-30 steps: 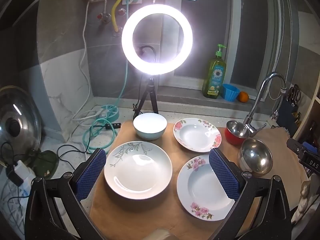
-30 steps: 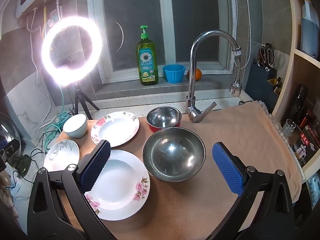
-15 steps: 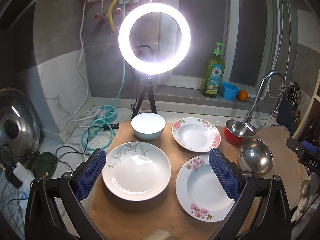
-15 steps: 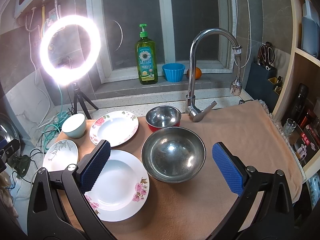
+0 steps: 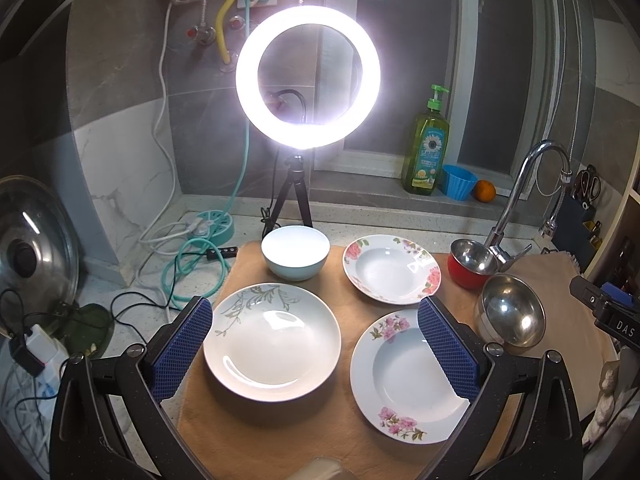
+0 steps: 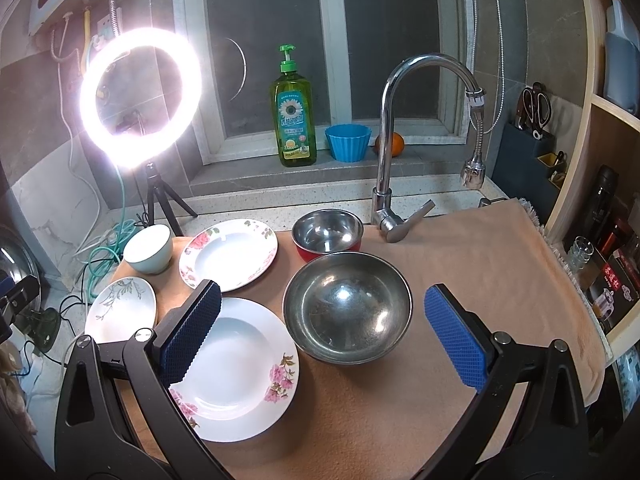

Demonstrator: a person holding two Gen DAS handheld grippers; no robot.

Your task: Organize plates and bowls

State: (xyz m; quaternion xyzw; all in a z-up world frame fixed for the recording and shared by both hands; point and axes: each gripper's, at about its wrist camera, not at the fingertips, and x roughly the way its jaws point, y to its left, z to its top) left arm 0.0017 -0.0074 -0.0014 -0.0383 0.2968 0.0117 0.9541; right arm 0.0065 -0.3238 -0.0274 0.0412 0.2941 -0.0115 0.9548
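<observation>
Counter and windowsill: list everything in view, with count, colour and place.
Plates: three, white; one leaf-patterned at left, two pink-flowered, on the cloth.
Ceramic bowl: one, pale blue, back left.
Steel bowls: two; the large one in front, the smaller red-sided one behind.
Cloth: one, tan, over the counter.
Ring light: one, lit, on a tripod.
Soap bottle: one, green, on the windowsill.
Cup: one, blue, on the windowsill.
Orange: one, on the windowsill.
Faucet: one, chrome.
Pot lid: one, far left.
Left gripper: open.
Right gripper: open.

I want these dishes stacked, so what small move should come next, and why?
Probably lower the open left gripper onto the rim of the leaf-pattern plate: the plate lies framed between its fingers, nothing is held, and every dish sits separately on the mat.
</observation>
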